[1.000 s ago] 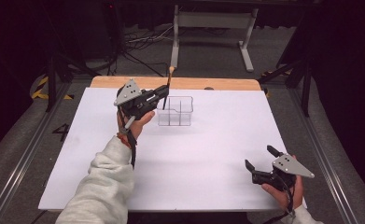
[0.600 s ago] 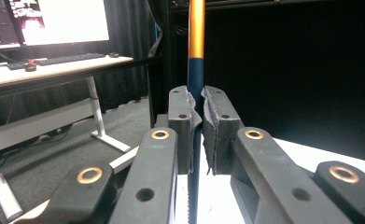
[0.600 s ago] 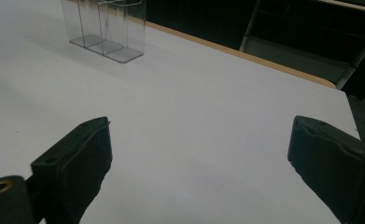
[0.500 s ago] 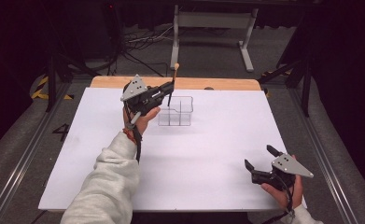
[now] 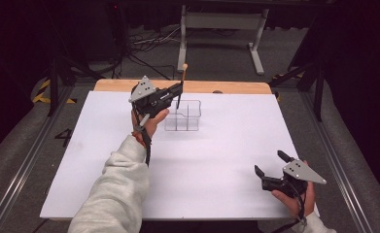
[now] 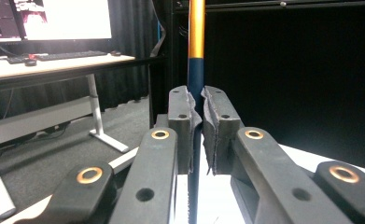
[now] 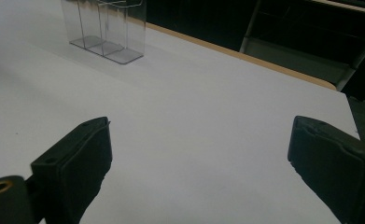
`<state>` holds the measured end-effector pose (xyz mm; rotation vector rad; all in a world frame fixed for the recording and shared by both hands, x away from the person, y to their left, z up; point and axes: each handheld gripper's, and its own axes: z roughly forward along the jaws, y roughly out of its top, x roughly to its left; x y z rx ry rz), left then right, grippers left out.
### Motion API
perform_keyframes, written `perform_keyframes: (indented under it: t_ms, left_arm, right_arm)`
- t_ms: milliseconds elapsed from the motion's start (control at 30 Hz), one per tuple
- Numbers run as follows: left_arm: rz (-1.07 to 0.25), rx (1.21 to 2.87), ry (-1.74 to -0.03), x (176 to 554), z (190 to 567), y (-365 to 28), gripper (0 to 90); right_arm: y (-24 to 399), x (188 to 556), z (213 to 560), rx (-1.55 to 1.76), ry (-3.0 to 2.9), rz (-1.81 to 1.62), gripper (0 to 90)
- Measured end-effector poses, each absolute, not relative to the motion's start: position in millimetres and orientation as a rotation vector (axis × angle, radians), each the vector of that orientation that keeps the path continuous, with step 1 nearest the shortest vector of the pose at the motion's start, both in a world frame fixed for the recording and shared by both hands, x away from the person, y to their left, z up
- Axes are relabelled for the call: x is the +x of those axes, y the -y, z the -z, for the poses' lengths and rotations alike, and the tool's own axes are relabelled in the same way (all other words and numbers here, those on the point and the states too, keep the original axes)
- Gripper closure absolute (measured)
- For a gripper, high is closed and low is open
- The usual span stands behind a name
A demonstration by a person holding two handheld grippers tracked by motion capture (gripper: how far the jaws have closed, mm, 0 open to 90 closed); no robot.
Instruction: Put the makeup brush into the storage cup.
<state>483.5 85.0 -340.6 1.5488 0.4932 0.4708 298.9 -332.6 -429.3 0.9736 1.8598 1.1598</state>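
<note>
- The left gripper point(image 5: 177, 93) is held above the far half of the desk point(image 5: 226, 145), left of the middle — its fingers point(image 6: 182, 121) are pinched on a slim pen point(image 6: 195, 79) that stands upright between them.
- In the left gripper view the pen shows a dark blue lower barrel and an orange upper part; its top is cut off by the picture's upper edge, and its tip is hidden below the fingers.
- In the high view the pen is a thin dark line with a pale end (too small to make out more), over the near-left part of a clear organizer point(image 5: 183, 115).
- The clear organizer stands near the desk's far edge; its walls are see-through, so how the compartments divide is hard to read.
- The right gripper point(image 5: 271, 167) sits low at the near right corner, fingers point(image 7: 80, 154) spread wide with only bare desk between them — the hand behind is partly cut off.
</note>
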Motion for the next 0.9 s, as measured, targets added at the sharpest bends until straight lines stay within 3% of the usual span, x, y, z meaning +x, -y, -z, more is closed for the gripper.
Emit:
perform_keyframes:
  t_ms: [900]
  left_arm:
    - [-0.435,1.594,-0.522,503.8,359.0,-64.8,82.8]
  right_arm:
    - [335.2,296.7,429.3,0.985,-1.852,-1.171,7.1]
